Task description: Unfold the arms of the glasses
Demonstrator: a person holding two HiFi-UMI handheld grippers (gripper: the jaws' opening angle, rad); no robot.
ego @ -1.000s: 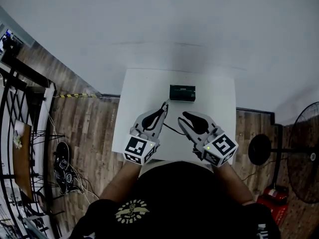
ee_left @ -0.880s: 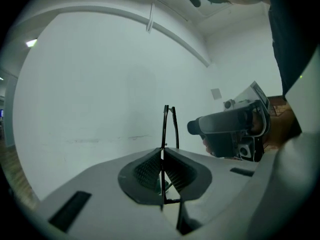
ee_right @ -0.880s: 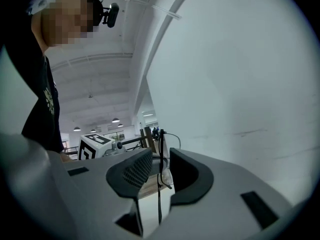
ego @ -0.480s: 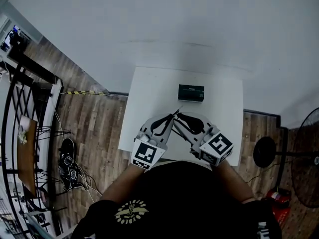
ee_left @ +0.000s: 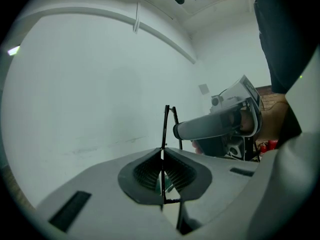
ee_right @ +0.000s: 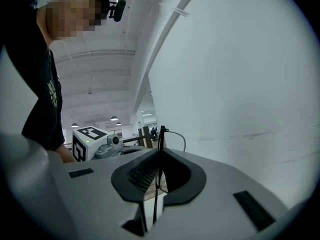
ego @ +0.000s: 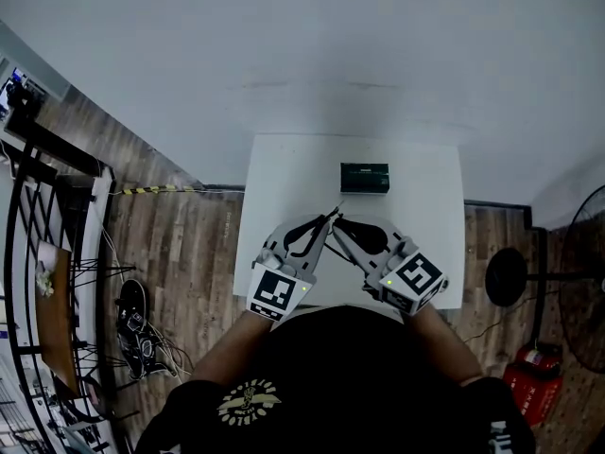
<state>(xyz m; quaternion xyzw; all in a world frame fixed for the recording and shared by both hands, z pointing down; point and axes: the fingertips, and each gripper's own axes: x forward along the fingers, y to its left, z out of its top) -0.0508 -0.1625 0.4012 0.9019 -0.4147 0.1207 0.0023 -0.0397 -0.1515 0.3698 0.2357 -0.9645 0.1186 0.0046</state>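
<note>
The glasses (ee_left: pixel 165 126) hang above the table (ego: pixel 284 164), pinched in the closed jaws of the left gripper (ee_left: pixel 162 153). The right gripper (ee_right: pixel 160 153) is closing its jaws on a thin arm between them. Once that arm is secure, the next move is probably a gentle outward swing on its hinge.

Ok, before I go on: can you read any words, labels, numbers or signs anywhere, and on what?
No text can be read in any view.
Left marker cube, right marker cube: black-and-white square codes only, no letters.
Dark box on the table: any label is too small to read.
Shirt emblem: yellowish print, lettering too blurred to read.
White print at the shirt's lower right: cut off by the picture's edge, unreadable.
</note>
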